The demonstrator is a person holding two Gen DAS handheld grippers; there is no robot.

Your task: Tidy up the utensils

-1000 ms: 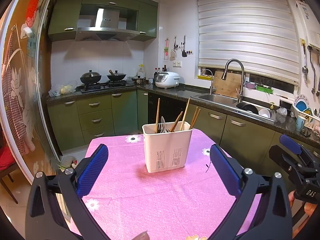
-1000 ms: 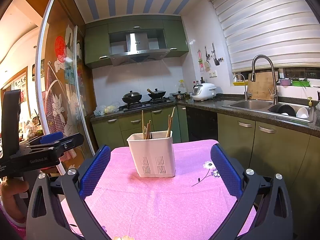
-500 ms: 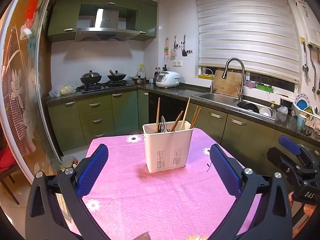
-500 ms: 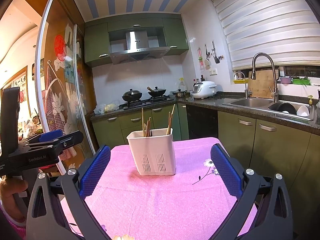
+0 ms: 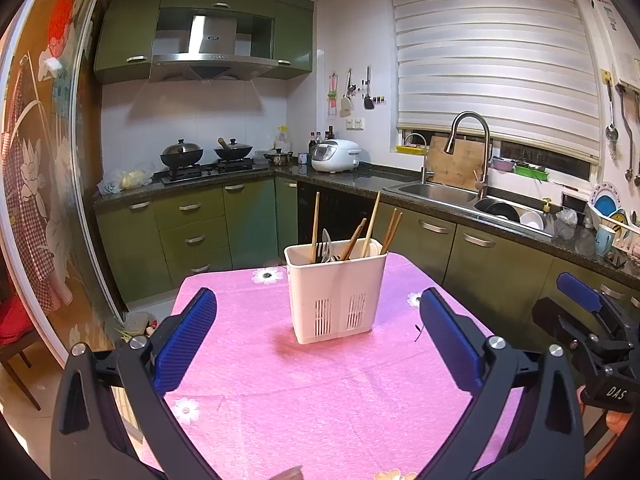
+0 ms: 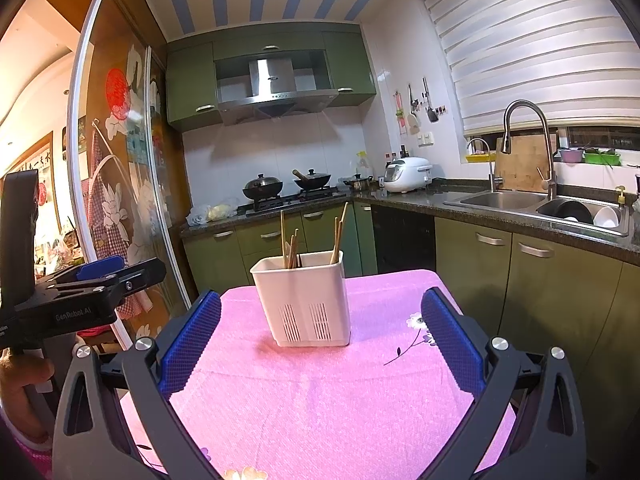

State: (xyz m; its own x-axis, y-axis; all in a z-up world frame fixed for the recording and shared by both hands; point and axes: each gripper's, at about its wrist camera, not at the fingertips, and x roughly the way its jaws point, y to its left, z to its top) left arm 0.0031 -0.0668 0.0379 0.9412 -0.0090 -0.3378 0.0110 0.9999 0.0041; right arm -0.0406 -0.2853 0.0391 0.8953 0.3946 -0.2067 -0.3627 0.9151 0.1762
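Green kitchen cabinets (image 5: 192, 236) and a dark stone counter wrap around behind my work surface, a table under a pink flowered cloth (image 5: 320, 392). On that cloth stands the white plastic utensil caddy (image 5: 338, 292), upright, with slotted vents low on its front wall.

From my left wrist camera I look down into the caddy a little: wooden chopsticks (image 5: 316, 220) lean at different angles, and among them I make out the grey head of a spoon and some dark-handled pieces I cannot identify. That view also catches my right gripper (image 5: 580, 320) at the right edge, off the side of the table, and the steel sink (image 5: 436, 193) with bowls beside it.

My right wrist camera sits lower, so the caddy's inside is hidden and only the chopstick tops (image 6: 289, 240) stand out above the rim, in two groups. It shows instead my left gripper (image 6: 100, 276) at the left edge, with a hand (image 6: 20, 384) beneath it, and a glass sliding door with a flower pattern (image 6: 120, 184).

Both grippers are spread wide and hold nothing; their blue pads (image 6: 192, 344) frame the caddy, well apart from it.
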